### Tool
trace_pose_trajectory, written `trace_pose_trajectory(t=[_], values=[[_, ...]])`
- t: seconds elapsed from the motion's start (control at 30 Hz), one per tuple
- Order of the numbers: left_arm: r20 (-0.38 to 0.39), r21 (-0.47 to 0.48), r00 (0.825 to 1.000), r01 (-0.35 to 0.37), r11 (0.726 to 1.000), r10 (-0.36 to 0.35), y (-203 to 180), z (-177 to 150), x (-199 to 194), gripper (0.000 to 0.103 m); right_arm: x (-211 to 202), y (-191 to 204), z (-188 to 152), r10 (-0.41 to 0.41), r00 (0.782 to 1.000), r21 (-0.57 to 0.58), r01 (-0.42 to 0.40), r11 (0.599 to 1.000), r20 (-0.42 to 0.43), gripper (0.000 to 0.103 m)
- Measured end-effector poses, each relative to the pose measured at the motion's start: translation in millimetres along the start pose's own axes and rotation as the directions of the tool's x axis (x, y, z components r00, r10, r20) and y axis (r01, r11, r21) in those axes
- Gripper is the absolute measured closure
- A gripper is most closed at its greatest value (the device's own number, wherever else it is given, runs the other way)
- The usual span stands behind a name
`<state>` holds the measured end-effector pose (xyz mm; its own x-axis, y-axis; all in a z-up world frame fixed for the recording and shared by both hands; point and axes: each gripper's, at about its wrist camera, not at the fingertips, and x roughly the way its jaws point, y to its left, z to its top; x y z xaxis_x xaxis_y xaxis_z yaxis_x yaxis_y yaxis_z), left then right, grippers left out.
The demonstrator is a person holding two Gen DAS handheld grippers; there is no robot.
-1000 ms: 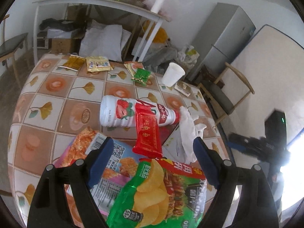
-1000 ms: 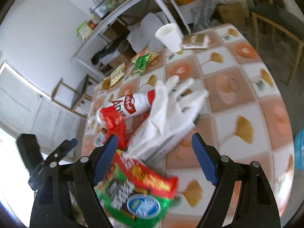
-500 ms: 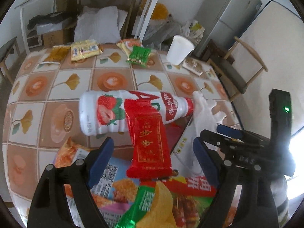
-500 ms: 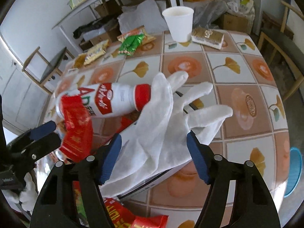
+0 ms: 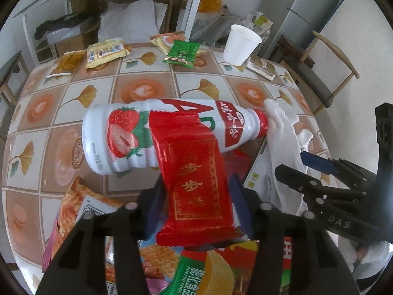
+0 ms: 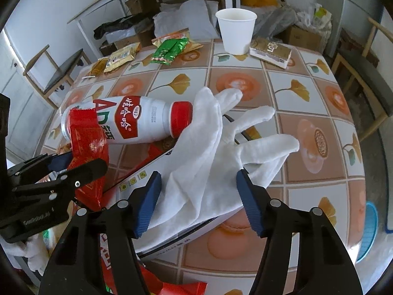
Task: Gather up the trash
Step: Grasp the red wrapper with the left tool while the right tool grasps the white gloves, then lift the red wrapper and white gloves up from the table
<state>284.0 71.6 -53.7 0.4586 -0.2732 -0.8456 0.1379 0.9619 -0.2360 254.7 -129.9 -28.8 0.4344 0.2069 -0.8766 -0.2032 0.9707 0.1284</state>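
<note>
Closing, left fingers [image 5: 195,209] pinch the red wrapper [image 5: 196,179]; right fingers [image 6: 197,202] straddle the white glove [image 6: 216,162], half-open.

red wrapper [image 5: 196,184], white glove [image 6: 211,162], blue-padded tongs [image 6: 199,204] (leaf-patterned tablecloth [image 6: 294,91])

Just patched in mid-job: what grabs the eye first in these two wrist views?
A shiny red foil snack packet sits between the left gripper pads, which have just been closing, draped over a white strawberry-print drink bottle lying on the tiled table. Beside it, the right gripper has been closing around a white cloth glove sprawled over a white box.
</note>
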Motion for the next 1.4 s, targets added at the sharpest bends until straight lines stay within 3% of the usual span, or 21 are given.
trace_pose_trajectory(t=[0.37,0.6,1.07,1.4], values=[[0.042,-0.031,0.999,0.007,0.999,-0.006,10,2,-12,0.083,-3,-10,0,0.02,1.0,0.052,-0.02,0.998,-0.001,0.072],[0.092,-0.043,0.995,0.043,0.998,-0.039,17,-3,-28,0.087,-7,-21,-1,0.077,0.997,0.109,-0.078,0.991,0.008,0.091],[0.192,-0.073,0.973,0.143,0.987,-0.127,19,-15,-74,0.088,-53,-55,1,0.116,0.984,0.223,-0.144,0.964,0.134,0.095],[0.274,-0.062,0.939,0.232,0.971,-0.207,3,-17,-103,0.088,-93,-82,-5,0.1,0.97,0.278,-0.161,0.947,0.219,0.095]])
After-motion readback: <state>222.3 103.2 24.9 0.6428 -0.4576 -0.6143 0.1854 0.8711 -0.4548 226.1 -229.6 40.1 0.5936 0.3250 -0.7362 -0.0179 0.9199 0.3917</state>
